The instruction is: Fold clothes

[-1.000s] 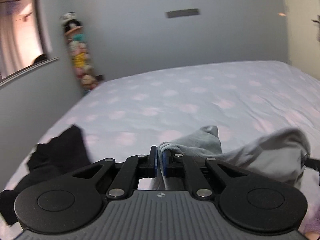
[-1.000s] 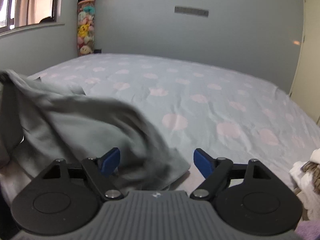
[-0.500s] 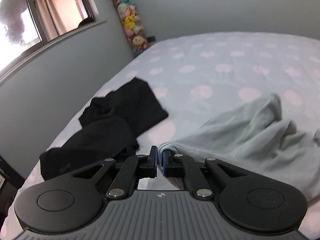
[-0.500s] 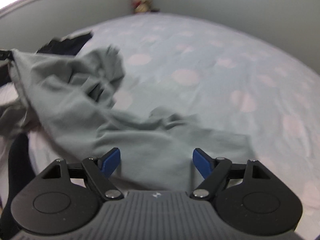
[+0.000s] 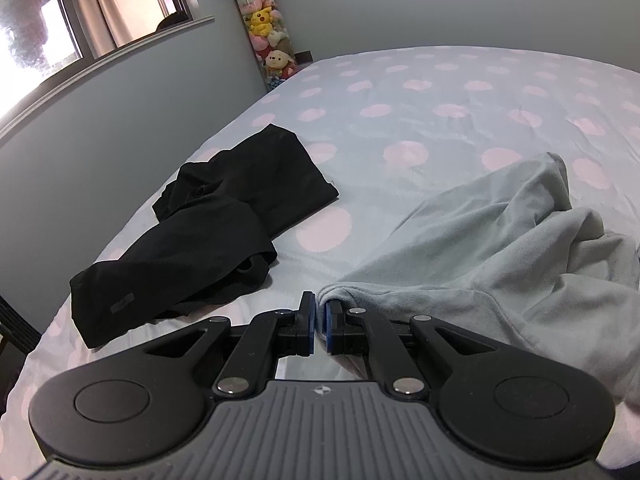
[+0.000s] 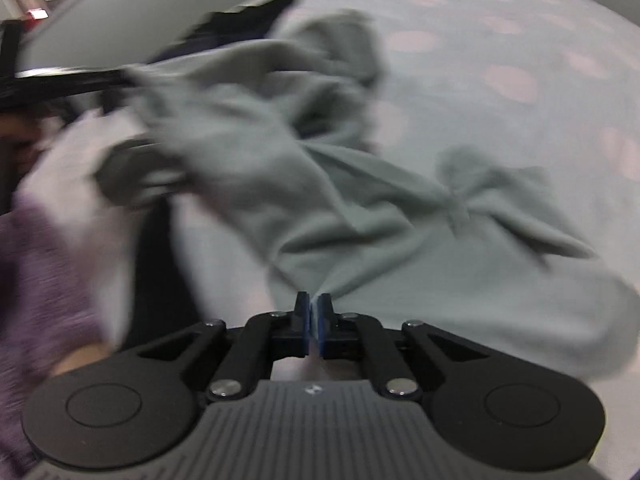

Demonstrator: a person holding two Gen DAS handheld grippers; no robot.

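At lower centre of the left view, left gripper [image 5: 318, 312] pinched tight on a rolled edge of the grey top [image 5: 500, 248], apparently to anchor one end. At lower centre of the right view, right gripper [image 6: 314, 312] likewise clamped on another edge, cloth fanning upward from the pinch, probably to pull the top taut for spreading. Rest of top slumped on the dotted bed [image 5: 440, 92]. At left, well apart: black clothes [image 5: 216, 224], unfolded.

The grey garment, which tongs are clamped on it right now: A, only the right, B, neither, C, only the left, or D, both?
D: the left tongs and the right tongs are each shut with the grey garment pinched between their blue pads.
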